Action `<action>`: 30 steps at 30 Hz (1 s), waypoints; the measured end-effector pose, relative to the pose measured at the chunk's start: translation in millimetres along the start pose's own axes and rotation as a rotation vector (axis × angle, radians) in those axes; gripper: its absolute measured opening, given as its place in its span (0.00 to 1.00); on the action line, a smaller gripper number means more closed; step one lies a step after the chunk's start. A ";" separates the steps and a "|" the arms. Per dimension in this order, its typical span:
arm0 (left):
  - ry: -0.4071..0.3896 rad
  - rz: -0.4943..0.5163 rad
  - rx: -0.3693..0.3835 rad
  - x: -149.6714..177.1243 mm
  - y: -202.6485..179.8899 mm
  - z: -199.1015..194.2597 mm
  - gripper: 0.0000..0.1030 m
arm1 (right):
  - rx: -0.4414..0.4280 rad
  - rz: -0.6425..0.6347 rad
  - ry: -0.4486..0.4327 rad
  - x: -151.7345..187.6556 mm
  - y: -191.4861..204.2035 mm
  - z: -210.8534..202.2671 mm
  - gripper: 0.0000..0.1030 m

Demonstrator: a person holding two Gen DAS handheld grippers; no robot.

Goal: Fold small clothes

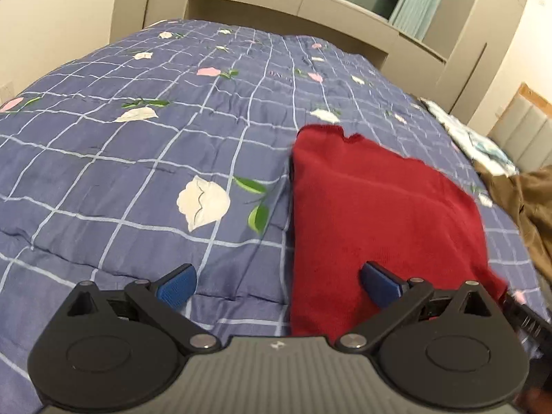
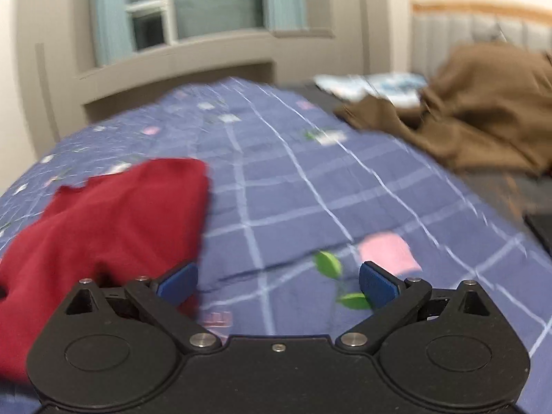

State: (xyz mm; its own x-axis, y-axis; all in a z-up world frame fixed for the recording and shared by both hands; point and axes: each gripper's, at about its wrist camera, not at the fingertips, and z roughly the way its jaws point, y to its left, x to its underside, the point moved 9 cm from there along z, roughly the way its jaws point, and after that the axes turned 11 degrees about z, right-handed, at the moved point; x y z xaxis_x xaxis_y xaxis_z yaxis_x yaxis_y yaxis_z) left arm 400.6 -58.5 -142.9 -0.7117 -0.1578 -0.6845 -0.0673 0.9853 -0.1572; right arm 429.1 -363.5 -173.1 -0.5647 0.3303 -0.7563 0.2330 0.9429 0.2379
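Note:
A dark red garment (image 1: 379, 214) lies folded on the blue checked flowered quilt (image 1: 138, 158). In the left wrist view it fills the right half, its left edge straight. My left gripper (image 1: 277, 284) is open and empty, with its right fingertip (image 1: 377, 281) over the red cloth and its left one over the quilt. In the right wrist view the red garment (image 2: 103, 220) lies at the left. My right gripper (image 2: 277, 283) is open and empty, its left fingertip (image 2: 177, 283) at the garment's right edge. The right wrist view is blurred by motion.
A brown garment (image 2: 483, 114) lies heaped at the bed's right side, by a white and blue printed cloth (image 2: 372, 84). A grey padded headboard (image 2: 465, 31) stands behind it. A grey window ledge (image 1: 310, 3) and wall close off the far side.

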 end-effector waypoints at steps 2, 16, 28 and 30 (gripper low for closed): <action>0.011 0.006 0.001 0.6 -0.3 0.2 1.00 | 0.002 -0.018 -0.011 -0.2 3.1 -2.9 0.97; 0.099 -0.023 0.000 32.6 -8.1 -41.0 0.99 | -0.125 -0.068 -0.063 8.5 30.1 -53.6 0.98; 0.116 -0.053 0.018 38.8 -2.7 -38.7 0.99 | -0.163 0.026 -0.010 15.3 16.8 -41.6 0.99; 0.119 -0.055 0.022 39.2 -2.1 -38.1 0.99 | -0.163 0.026 -0.009 15.1 16.6 -41.5 0.99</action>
State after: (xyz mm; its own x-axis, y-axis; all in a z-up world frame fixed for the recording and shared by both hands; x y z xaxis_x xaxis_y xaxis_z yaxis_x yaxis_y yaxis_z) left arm 346.2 -64.3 -142.3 -0.7854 -0.2015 -0.5853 -0.0941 0.9734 -0.2089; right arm 391.5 -341.2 -155.2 -0.5525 0.3554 -0.7539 0.1160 0.9285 0.3528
